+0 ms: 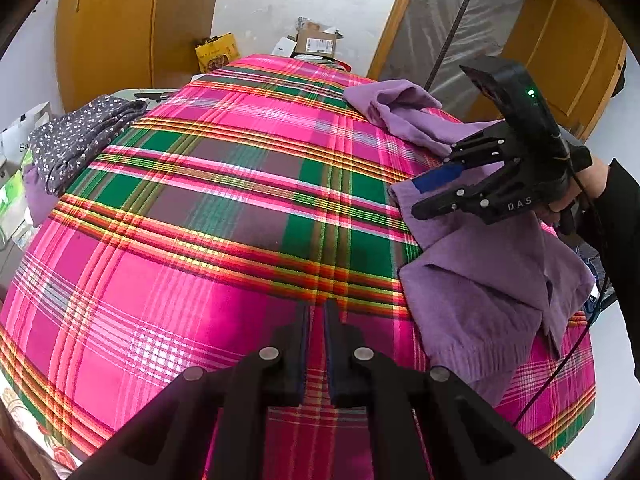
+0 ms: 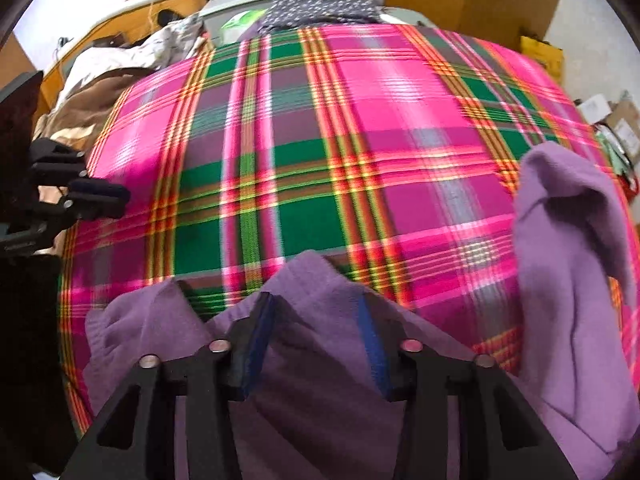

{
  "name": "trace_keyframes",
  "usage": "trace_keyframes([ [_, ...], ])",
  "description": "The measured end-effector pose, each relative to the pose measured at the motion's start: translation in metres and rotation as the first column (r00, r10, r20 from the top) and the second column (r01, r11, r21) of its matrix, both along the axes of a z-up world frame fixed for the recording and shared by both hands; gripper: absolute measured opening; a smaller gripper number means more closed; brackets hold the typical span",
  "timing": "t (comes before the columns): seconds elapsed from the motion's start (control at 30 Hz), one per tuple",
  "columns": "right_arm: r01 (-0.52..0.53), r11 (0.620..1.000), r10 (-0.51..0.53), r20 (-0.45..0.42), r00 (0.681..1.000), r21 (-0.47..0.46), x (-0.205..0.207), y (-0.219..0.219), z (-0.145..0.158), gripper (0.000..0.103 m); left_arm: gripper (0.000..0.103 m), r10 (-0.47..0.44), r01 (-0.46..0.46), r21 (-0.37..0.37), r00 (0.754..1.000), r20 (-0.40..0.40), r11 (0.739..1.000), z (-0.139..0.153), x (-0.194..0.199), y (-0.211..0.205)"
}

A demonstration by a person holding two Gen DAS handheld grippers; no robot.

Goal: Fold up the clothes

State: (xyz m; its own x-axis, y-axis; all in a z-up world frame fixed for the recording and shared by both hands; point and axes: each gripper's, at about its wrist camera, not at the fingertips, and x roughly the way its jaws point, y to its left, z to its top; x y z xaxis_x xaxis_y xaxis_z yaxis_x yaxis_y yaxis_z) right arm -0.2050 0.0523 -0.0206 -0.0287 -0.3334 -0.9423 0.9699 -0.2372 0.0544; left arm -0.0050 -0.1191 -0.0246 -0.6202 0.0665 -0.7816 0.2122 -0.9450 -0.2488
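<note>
Purple garment [image 2: 320, 380] bunched between part-open right tongs [image 2: 316, 344]; left tongs [image 1: 316, 344] nearly clenched, empty, over plaid cloth [image 1: 224, 184].

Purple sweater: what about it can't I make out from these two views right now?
- Right wrist view: the right gripper covers the purple sweater fold beneath it; motion blur leaves it unclear whether the pads pinch.
- Left wrist view: the sweater's far side is hidden by the right gripper.
- Neither view shows its full outline.
</note>
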Motion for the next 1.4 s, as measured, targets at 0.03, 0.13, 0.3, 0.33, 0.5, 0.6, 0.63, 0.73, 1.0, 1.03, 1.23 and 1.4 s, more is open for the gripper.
trace_keyframes([
  [0.03,-0.006,1.000,0.006,-0.012,1.000,0.000,0.003,0.000,0.002,0.021,0.007,0.000,0.000,0.002,1.000,0.000,1.000,-0.001,0.000,-0.001],
  [0.13,-0.002,1.000,0.001,-0.092,0.996,-0.014,0.008,-0.007,0.012,0.005,0.007,0.003,-0.003,0.009,1.000,0.000,1.000,-0.002,0.001,-0.003],
  [0.3,0.035,0.993,-0.062,-0.241,0.969,-0.113,0.004,-0.028,0.046,0.004,0.007,0.014,-0.014,0.015,1.000,-0.004,1.000,-0.001,0.004,-0.009],
  [0.33,0.054,0.988,-0.094,-0.278,0.956,-0.148,0.001,-0.033,0.056,0.005,0.007,0.019,-0.019,0.015,1.000,-0.005,1.000,-0.001,0.005,-0.010],
  [0.5,0.169,0.888,-0.335,-0.350,0.875,-0.428,-0.025,-0.044,0.128,0.005,0.007,0.043,-0.042,0.015,0.999,-0.011,0.999,0.001,0.009,-0.017],
  [0.6,0.245,0.845,-0.427,-0.324,0.844,-0.476,-0.041,-0.049,0.138,0.010,0.007,0.054,-0.053,0.015,0.998,-0.013,0.998,0.003,0.011,-0.020],
  [0.63,0.262,0.848,-0.431,-0.313,0.846,-0.461,-0.044,-0.047,0.135,0.011,0.007,0.055,-0.055,0.015,0.998,-0.015,0.998,0.004,0.011,-0.021],
  [0.73,0.278,0.869,-0.412,-0.287,0.865,-0.410,-0.030,-0.035,0.119,0.028,0.007,0.061,-0.061,0.012,0.998,-0.023,0.998,0.007,0.013,-0.023],
  [1.0,0.279,0.884,-0.357,-0.157,0.921,-0.375,0.079,0.012,0.050,0.032,0.007,0.088,-0.086,0.059,0.996,-0.025,0.995,0.008,0.012,-0.035],
  [1.03,0.295,0.876,-0.373,-0.147,0.916,-0.382,0.092,0.017,0.043,0.032,0.007,0.084,-0.082,0.081,0.996,-0.023,0.993,0.006,0.010,-0.037],
  [1.23,0.440,0.784,-0.508,-0.045,0.860,-0.437,0.141,0.054,0.020,0.032,0.020,0.070,-0.063,0.244,0.997,-0.021,0.968,-0.002,-0.003,-0.041],
  [1.4,0.524,0.717,-0.578,0.029,0.816,-0.461,0.161,0.080,0.014,0.032,0.037,0.106,-0.080,0.340,0.993,-0.058,0.937,-0.002,-0.010,-0.046],
])
